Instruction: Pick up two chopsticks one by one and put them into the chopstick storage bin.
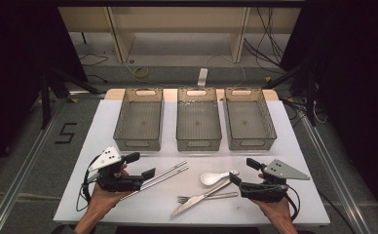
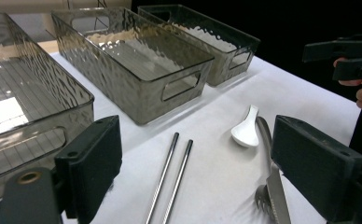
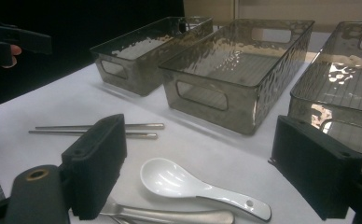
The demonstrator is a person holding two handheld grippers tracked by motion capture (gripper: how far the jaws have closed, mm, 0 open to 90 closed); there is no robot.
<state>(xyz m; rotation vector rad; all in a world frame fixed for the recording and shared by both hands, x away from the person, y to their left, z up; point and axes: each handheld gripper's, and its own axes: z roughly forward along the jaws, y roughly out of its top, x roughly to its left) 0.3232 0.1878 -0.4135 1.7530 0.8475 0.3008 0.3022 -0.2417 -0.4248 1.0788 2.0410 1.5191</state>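
Observation:
Three smoky clear bins stand in a row at the back of the white table: the left bin, the middle bin and the right bin. All three look empty. In front lie a pair of metal chopsticks, a white ceramic spoon, a knife and a fork. My left gripper hovers open at the near end of the chopsticks. My right gripper stands open just right of the spoon. Nothing sits between either pair of jaws.
The white table ends close behind the bins and near the person's hands. Cables and a wooden frame lie on the floor beyond. A black metal stand is at the far left.

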